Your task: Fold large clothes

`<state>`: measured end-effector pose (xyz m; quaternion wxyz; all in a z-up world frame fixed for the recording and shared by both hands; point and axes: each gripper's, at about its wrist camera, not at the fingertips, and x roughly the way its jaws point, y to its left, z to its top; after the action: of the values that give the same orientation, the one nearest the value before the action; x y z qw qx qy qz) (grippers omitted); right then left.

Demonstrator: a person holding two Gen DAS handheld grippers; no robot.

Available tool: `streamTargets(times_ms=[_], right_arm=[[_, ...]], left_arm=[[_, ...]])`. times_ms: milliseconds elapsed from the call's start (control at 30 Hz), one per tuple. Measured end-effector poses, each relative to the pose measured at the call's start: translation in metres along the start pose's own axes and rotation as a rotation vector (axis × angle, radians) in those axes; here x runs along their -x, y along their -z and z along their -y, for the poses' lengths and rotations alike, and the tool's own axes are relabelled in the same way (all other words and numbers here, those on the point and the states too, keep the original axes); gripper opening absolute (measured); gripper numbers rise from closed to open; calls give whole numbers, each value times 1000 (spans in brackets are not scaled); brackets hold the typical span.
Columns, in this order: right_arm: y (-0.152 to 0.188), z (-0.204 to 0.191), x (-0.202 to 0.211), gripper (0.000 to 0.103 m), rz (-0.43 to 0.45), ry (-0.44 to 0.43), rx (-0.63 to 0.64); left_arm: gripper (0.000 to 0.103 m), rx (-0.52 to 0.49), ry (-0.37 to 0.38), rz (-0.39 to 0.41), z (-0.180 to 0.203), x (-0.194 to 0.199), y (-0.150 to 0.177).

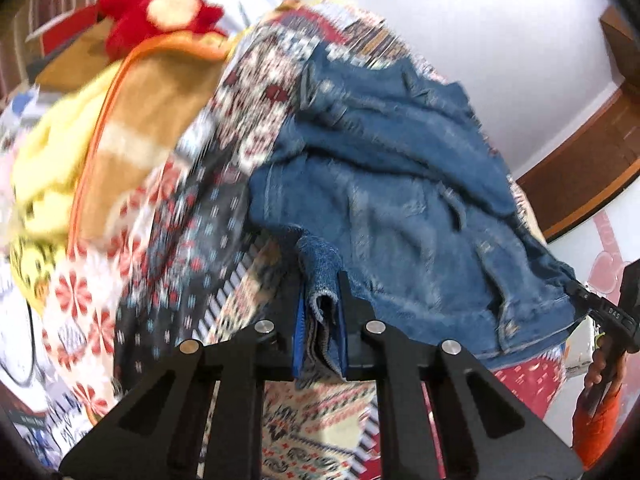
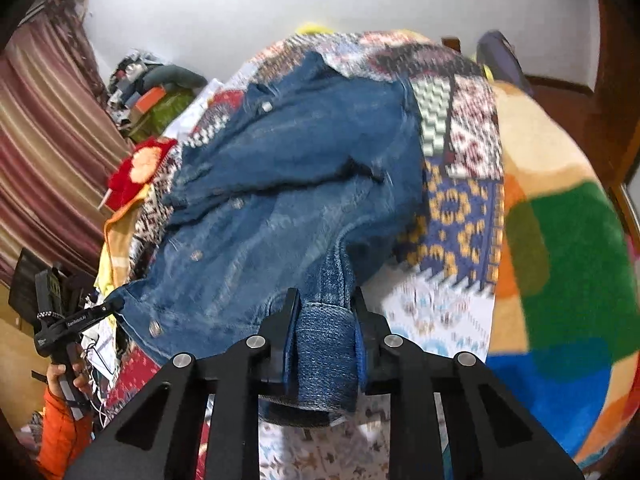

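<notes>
A blue denim jacket (image 1: 400,200) lies crumpled on a patchwork bedspread (image 1: 248,120); it also shows in the right wrist view (image 2: 280,184). My left gripper (image 1: 320,296) is shut on a fold of the jacket's edge. My right gripper (image 2: 326,312) is shut on a thick denim hem or cuff. Each gripper shows in the other's view: the right gripper (image 1: 580,292) holds the jacket's right corner, the left gripper (image 2: 116,304) holds its left corner. The jacket hangs stretched between them, partly lifted off the bed.
A red plush toy (image 1: 160,12) and a tan and yellow blanket (image 1: 140,120) lie at the bed's left. A bright colour-block blanket (image 2: 560,260) covers the right side. Striped curtains (image 2: 48,152) and a clutter pile (image 2: 152,84) stand at the left. A wooden headboard (image 1: 592,160) is at the right.
</notes>
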<state>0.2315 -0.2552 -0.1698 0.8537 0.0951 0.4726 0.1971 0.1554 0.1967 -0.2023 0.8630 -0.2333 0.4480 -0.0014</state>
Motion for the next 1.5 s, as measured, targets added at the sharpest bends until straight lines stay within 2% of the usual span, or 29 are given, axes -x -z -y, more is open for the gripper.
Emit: streamTargets(times_ms=[200, 400, 567, 733, 900, 1000, 1033, 1100, 1167, 1300, 1367, 1433, 1500], right_arm=[[-38, -18, 5, 18, 59, -21, 83], [-96, -26, 15, 18, 183, -22, 99], [-154, -24, 16, 17, 259, -1, 87], [-211, -9, -14, 17, 267, 36, 59], [-260, 2, -70, 17, 229, 127, 76], [-279, 10, -109, 17, 190, 159, 73], [-282, 11, -118, 17, 181, 169, 75], [-289, 16, -149, 17, 146, 200, 89], [-292, 23, -172, 18, 119, 220, 90], [-297, 49, -212, 18, 63, 270, 56], [-298, 60, -219, 18, 73, 329, 65], [-303, 75, -214, 18, 112, 455, 71], [-309, 95, -202, 18, 123, 457, 23]], left_arm=[[11, -105, 29, 121, 35, 18, -48], [11, -184, 7, 245, 64, 26, -108], [10, -201, -26, 305, 76, 19, -165], [10, -210, -54, 334, 83, -6, -217], [9, -185, -92, 286, 75, -60, -259], [9, -195, -150, 243, 71, -101, -276], [8, -195, -163, 230, 68, -113, -281], [0, -184, -184, 217, 62, -132, -291], [0, -165, -203, 205, 53, -151, -301], [0, -176, -251, 122, 40, -189, -307], [0, -211, -275, 99, 39, -198, -301], [0, -248, -295, 83, 40, -203, -293], [1, -284, -319, 74, 43, -203, -286]])
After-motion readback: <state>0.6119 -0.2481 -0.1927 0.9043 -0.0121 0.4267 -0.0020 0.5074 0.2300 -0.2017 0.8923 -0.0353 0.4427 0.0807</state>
